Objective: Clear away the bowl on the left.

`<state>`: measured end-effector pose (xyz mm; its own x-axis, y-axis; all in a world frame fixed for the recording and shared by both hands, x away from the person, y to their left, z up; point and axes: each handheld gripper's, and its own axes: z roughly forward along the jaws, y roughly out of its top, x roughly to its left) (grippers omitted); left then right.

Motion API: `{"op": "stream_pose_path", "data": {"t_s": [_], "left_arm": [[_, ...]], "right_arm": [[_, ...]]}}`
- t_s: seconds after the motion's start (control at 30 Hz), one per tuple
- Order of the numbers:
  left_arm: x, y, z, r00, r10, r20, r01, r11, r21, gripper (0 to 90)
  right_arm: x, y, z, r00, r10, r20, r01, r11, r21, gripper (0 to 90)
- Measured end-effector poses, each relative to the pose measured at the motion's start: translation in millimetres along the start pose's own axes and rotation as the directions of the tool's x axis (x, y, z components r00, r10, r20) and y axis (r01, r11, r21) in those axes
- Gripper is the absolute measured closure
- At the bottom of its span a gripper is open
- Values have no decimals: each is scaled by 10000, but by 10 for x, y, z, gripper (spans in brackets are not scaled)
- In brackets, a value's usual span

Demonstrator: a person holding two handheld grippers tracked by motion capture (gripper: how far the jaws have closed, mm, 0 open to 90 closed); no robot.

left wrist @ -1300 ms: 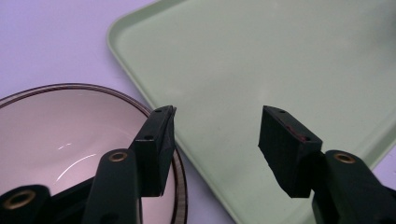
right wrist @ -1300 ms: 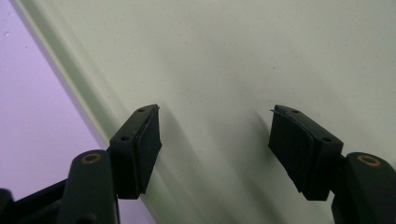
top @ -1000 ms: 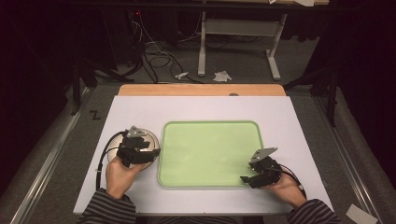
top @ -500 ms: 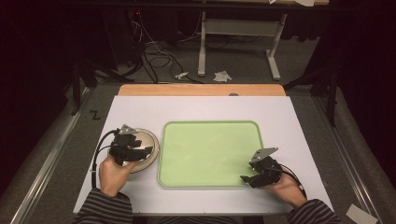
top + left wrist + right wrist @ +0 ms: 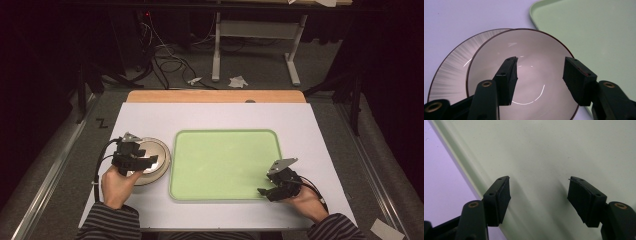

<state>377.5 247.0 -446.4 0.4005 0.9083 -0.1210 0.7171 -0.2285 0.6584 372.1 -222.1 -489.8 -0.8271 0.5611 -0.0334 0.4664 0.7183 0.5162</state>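
A pale pink bowl (image 5: pixel 536 45) with a dark rim sits on a streaked plate (image 5: pixel 451 72), just left of a light green tray (image 5: pixel 594 32). In the high view the bowl (image 5: pixel 159 149) lies on the white table left of the tray (image 5: pixel 225 162). My left gripper (image 5: pixel 541 65) hovers open over the bowl's inside, with nothing between its fingers (image 5: pixel 507 75); from above, the left gripper (image 5: pixel 150 161) covers the bowl's left part. My right gripper (image 5: pixel 539 182) stands open above the bare tray (image 5: pixel 564 150) close to its rim; the high view puts the right gripper (image 5: pixel 264 191) at the tray's near right corner.
The white table top (image 5: pixel 215 117) has a wooden strip (image 5: pixel 215 96) along its far edge. Beyond it are a dark floor with cables (image 5: pixel 160 60) and a grey stand (image 5: pixel 250 35). Bare table (image 5: pixel 441 177) shows beside the tray's rim.
My left gripper has drawn back to the left, so more of the bowl shows on its right side. The right gripper has stayed where it was.
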Motion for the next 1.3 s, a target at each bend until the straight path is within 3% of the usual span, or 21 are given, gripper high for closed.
{"op": "stream_pose_path", "data": {"t_s": [0.53, 0.6, 1.3], "left_arm": [[254, -48, -57, 9959, -762, -491, 759, 9971, -67, 451], [281, -55, -62, 9953, -893, -381, 889, 9960, -125, 457], [332, -67, -124, 9910, -1184, -626, 1155, 9922, -475, 454]], "right_arm": [[1, 0, 3, 10000, 12, -2, -12, 10000, -7, 360], [4, 1, 1, 10000, 18, 11, -18, 10000, 12, 360], [1, -2, 8, 10000, -45, -36, 45, 10000, 38, 359]]}}
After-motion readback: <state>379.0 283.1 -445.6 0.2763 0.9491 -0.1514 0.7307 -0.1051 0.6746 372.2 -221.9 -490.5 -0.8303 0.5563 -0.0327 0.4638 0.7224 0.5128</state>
